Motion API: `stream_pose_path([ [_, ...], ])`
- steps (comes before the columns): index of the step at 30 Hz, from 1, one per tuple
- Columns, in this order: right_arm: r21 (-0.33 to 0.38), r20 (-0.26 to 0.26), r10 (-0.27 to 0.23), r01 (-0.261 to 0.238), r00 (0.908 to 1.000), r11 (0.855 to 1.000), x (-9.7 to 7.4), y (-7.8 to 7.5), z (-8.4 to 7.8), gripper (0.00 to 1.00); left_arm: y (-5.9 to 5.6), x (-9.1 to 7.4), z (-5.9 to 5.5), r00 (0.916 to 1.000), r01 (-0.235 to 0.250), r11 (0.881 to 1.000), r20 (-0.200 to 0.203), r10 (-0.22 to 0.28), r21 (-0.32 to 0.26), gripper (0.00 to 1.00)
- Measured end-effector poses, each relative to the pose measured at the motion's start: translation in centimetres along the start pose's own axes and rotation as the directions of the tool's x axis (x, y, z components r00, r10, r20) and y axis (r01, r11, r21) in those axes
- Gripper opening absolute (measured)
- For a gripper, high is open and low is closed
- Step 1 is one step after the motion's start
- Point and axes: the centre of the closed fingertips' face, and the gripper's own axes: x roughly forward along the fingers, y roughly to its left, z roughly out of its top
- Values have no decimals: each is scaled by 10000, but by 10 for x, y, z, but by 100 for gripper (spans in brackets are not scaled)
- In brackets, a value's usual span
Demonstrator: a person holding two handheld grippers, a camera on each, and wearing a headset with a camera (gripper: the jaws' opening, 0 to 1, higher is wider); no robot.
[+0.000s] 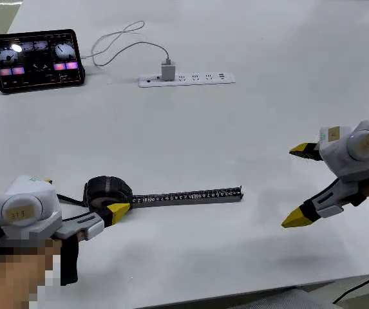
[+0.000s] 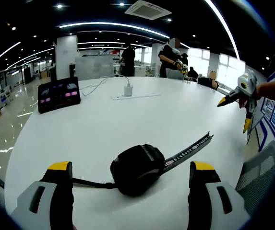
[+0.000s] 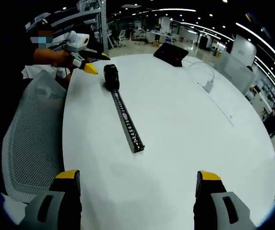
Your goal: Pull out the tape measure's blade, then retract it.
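Observation:
A black tape measure [image 1: 107, 192] lies on the white table [image 1: 248, 129], its blade [image 1: 187, 196] drawn out to the right and resting flat. My left gripper [image 2: 130, 167] is open, with the case [image 2: 138, 167] just ahead between its jaws and untouched by either. One yellow fingertip [image 1: 118, 209] sits beside the case. A black strap [image 2: 91, 182] trails from the case toward me. My right gripper [image 1: 297, 184] hovers open and empty, well right of the blade's end [image 1: 239, 192]. In the right gripper view the blade's tip [image 3: 137, 147] lies ahead of the jaws.
A lit tablet [image 1: 36, 59] stands at the far left. A white power strip [image 1: 187, 79] with a charger and cable lies behind the tape. The table's front edge runs close to me, with a mesh chair [image 3: 31, 139] beside it. People stand in the distant background.

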Motion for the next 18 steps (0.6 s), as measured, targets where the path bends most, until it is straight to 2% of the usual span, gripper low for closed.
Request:
stream_pose_path([
  [2, -152, -97, 64, -65, 9999, 9999, 4, -1, 3, 99, 2, 4, -3, 9996, -277, 9994, -86, 276, -223, 99],
  [4, -319, -132, 119, -123, 9998, 9994, 9, -2, 7, 99, -2, 9, -1, 9996, -280, 9993, -16, 280, -267, 99],
  [8, -572, -195, 270, -281, 9994, 9980, 18, -4, 14, 99, -8, 16, 3, 9987, -458, 9989, 214, 461, -126, 99],
  [11, -648, -234, 368, -382, 9990, 9972, 25, -6, 16, 99, -12, 20, 5, 9988, -401, 9992, 269, 401, -16, 99],
  [13, -1096, -356, 368, -405, 9987, 9932, 30, -7, 17, 91, -15, 23, 6, 9987, -421, 9990, 282, 417, 127, 99],
  [15, -1084, -280, 332, -360, 9991, 9935, 37, -8, 21, 90, -14, 25, 15, 9946, -559, 9963, 914, 498, 658, 99],
  [16, -1120, -317, 402, -435, 9987, 9928, 40, -9, 22, 91, -11, 24, 15, 9925, -779, 9941, 998, 703, 750, 99],
  [18, -1330, -306, 523, -559, 9982, 9895, 44, -9, 24, 87, -11, 25, 12, 9923, -810, 9943, 989, 740, 690, 99],
])
